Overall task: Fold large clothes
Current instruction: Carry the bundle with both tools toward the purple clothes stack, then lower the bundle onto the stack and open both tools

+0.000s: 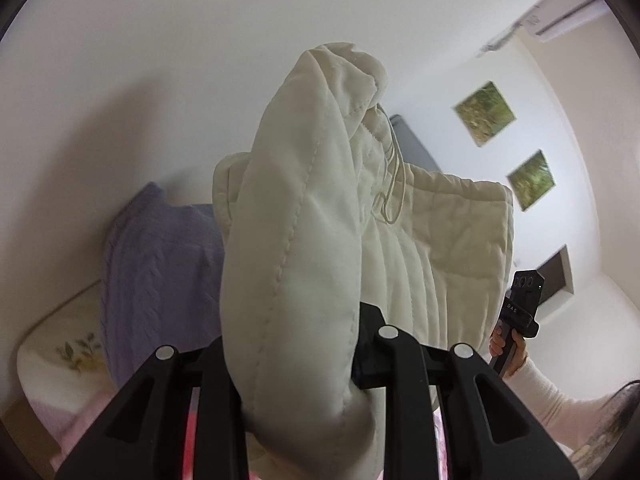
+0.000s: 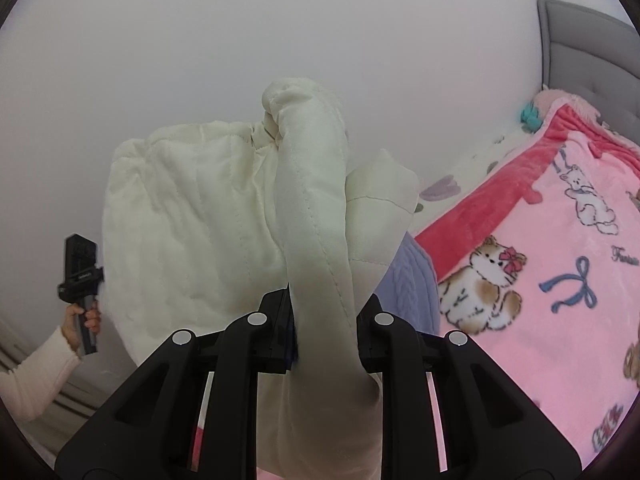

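Observation:
A cream quilted jacket (image 1: 304,208) hangs lifted in the air between my two grippers. My left gripper (image 1: 292,344) is shut on a thick padded fold of it that rises between the jaws. My right gripper (image 2: 324,320) is shut on another padded edge of the same jacket (image 2: 192,220). The jacket's body stretches between them, with a drawstring (image 1: 394,184) dangling. Each gripper shows in the other's view, held by a hand: the right one in the left wrist view (image 1: 520,312), the left one in the right wrist view (image 2: 82,276). The fingertips are hidden by fabric.
A bed lies below with a pink cartoon-cat blanket (image 2: 560,280) and a lavender knit garment (image 1: 160,264). A grey headboard (image 2: 580,48) is at the right. White walls carry two pictures (image 1: 484,114) and an air conditioner (image 1: 560,12).

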Available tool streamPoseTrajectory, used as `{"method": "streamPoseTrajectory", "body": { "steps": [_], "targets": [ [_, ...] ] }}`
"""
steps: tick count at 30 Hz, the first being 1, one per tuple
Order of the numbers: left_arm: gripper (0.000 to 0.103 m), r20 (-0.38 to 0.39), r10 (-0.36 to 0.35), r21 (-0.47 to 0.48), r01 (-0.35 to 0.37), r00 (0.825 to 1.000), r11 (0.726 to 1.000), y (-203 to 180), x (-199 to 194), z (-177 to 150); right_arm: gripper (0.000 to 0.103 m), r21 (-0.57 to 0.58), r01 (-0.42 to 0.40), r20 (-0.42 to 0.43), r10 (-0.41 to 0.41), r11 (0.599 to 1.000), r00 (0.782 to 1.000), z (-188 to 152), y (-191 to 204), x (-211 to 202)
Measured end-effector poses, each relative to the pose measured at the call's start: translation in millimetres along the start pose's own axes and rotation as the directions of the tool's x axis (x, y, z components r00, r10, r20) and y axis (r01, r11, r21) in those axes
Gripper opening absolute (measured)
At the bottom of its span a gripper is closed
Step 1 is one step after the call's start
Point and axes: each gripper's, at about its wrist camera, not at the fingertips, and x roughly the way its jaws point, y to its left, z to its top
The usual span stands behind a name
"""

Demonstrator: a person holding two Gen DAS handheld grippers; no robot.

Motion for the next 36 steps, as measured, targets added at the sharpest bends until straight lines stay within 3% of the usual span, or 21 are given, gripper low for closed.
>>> {"method": "streamPoseTrajectory", "body": {
  "steps": [6,10,14,17,19,22,26,31,33,36],
  "targets": [
    [0.026,-0.027,0.050,-0.071,-0.051,0.998,0.996,61,47,1,0.019,0.020,0.044,-0.127,-0.042,0.999,0.991,3,-31,104],
    [0.028,0.022,0.011,-0.155,-0.007,1.000,0.988,92,54,-14,0.020,0.098,0.058,-0.181,-0.040,0.993,0.983,-8,-62,140],
    [0.037,-0.011,0.045,-0.174,-0.046,0.999,0.984,102,63,-26,0.024,0.093,0.118,-0.248,-0.092,0.989,0.964,-23,-76,167],
    [0.060,-0.025,0.090,-0.202,-0.094,0.996,0.975,106,72,-32,0.031,0.124,0.162,-0.278,-0.122,0.979,0.953,-35,-89,182],
    [0.085,-0.031,0.110,-0.228,-0.114,0.994,0.967,112,82,-35,0.036,0.171,0.201,-0.294,-0.145,0.964,0.945,-46,-100,194],
    [0.095,-0.005,0.101,-0.273,-0.099,0.995,0.957,117,88,-40,0.042,0.173,0.262,-0.326,-0.196,0.949,0.925,-59,-107,204],
    [0.098,0.026,0.151,-0.261,-0.139,0.988,0.955,107,76,-36,0.068,0.175,0.309,-0.291,-0.250,0.935,0.924,-56,-106,195],
    [0.097,0.181,0.165,-0.201,-0.128,0.970,0.971,76,18,-19,0.071,0.118,0.269,-0.201,-0.242,0.956,0.949,-37,-90,159],
    [0.097,0.219,0.172,-0.159,-0.139,0.960,0.977,57,-3,-13,0.082,0.110,0.267,-0.149,-0.250,0.957,0.957,-30,-81,140],
    [0.097,0.224,0.192,-0.092,-0.175,0.956,0.980,22,-13,-2,0.085,0.061,0.285,-0.020,-0.285,0.956,0.958,-20,-57,109]
  ]
}}
